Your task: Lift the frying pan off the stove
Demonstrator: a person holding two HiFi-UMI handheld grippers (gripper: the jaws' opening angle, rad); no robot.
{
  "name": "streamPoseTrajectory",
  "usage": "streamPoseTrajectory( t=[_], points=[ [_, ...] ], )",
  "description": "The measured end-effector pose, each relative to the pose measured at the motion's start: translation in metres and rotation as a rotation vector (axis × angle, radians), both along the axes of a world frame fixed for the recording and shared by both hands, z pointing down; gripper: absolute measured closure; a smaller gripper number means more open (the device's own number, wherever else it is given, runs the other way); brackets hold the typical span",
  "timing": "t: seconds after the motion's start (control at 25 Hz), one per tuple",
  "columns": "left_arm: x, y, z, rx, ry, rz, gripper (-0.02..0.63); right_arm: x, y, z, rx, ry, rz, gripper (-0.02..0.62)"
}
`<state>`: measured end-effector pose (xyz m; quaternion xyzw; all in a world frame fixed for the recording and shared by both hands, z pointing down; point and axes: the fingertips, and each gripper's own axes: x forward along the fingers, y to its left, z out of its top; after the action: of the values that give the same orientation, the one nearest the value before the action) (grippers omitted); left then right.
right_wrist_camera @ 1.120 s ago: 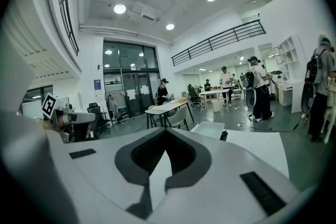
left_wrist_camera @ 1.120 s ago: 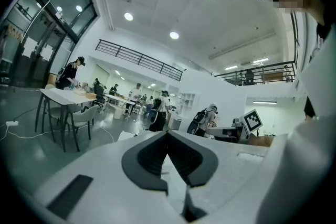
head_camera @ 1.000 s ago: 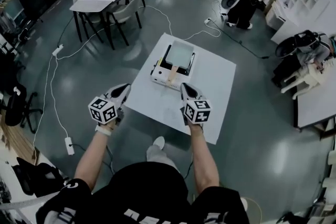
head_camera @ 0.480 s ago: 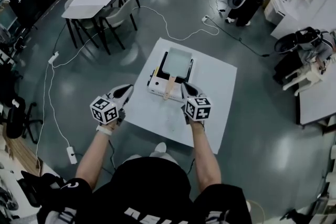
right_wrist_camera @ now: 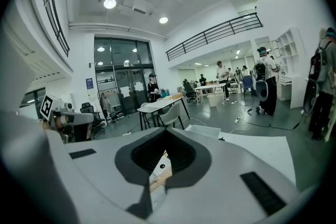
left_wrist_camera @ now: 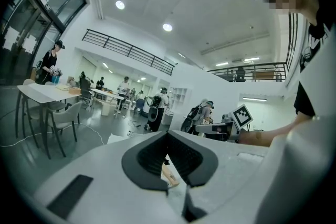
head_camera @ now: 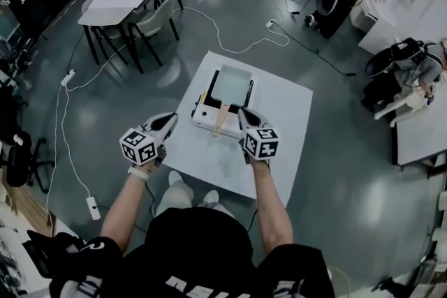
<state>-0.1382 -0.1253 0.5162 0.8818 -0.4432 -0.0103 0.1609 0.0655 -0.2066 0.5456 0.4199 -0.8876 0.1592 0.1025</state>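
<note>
Change noted: the stove [head_camera: 201,115] and frying pan [head_camera: 231,85] are now closer to both grippers than a second ago; an approach has been made.
Pan location: seated on the stove, on the white sheet [head_camera: 279,108], not yet lifted.
Left gripper [head_camera: 167,119]: jaws closed together, nothing held; set left of the stove.
Right gripper [head_camera: 244,114]: jaws closed together, nothing held; just beside the wooden handle [head_camera: 221,119].
Implication: the jaws must be opened before the handle can be grasped.

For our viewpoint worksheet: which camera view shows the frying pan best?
Head view: the whole frying pan sits on the stove, handle toward the person. Each gripper view shows only a sliver of handle past its shut jaws.
</note>
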Motion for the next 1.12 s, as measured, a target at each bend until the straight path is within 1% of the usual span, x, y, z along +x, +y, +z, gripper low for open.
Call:
streamPoseTrajectory(
  t=[0.16, 0.36, 0.52, 0.68, 1.12],
  points=[
    [0.013, -0.005, 0.002, -0.003, 0.003, 0.026, 0.609, 0.011, 0.000, -0.001, 0.001, -0.011, 0.023, 0.600],
    [0.028, -0.013, 0.007, 0.004, -0.015, 0.075, 0.609, 0.022, 0.001, 0.003, 0.008, -0.001, 0.052, 0.600],
    [0.038, -0.019, 0.007, 0.006, -0.011, 0.099, 0.609, 0.028, 0.001, 0.003, 0.007, -0.010, 0.064, 0.600],
    [0.047, -0.023, 0.011, 0.002, -0.008, 0.121, 0.609, 0.035, 0.002, 0.005, 0.003, 0.003, 0.076, 0.600],
    [0.056, -0.038, 0.032, -0.046, -0.019, 0.157, 0.608, 0.035, -0.006, 0.022, -0.029, 0.024, 0.083, 0.600]
  ],
)
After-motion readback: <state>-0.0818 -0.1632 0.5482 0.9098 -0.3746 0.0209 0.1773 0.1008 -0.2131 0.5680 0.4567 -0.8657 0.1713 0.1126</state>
